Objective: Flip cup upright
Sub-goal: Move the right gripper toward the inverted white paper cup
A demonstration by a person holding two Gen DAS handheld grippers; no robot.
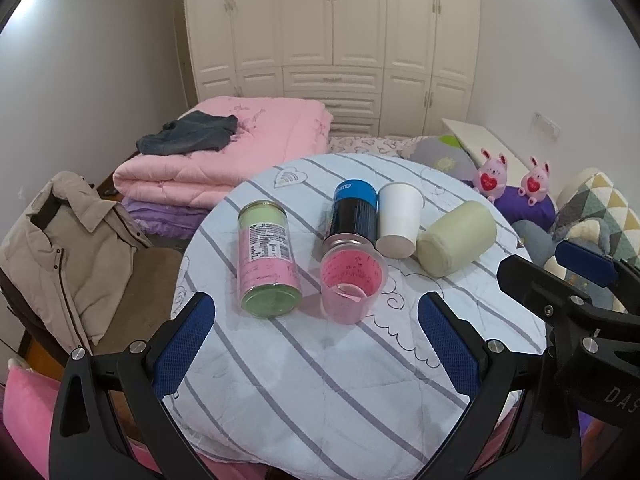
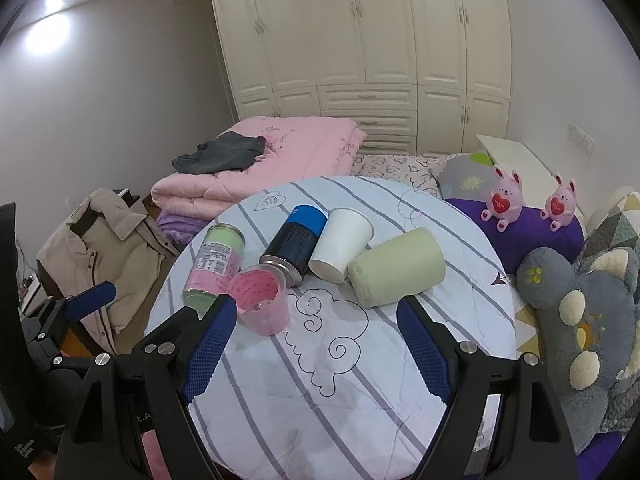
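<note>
My left gripper (image 1: 316, 344): black angular frame, silver screws, blue textured finger pads (image 1: 182, 350). Right gripper (image 2: 316, 354) identical; faint white lettering on its body.

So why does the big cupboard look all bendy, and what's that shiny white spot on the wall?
Left wrist view: the fisheye lens curves the wardrobe and darkens the picture's corners. Right wrist view: same bending, plus a bright glare patch where light bounces off the wall; the table and cups stay sharp.
</note>
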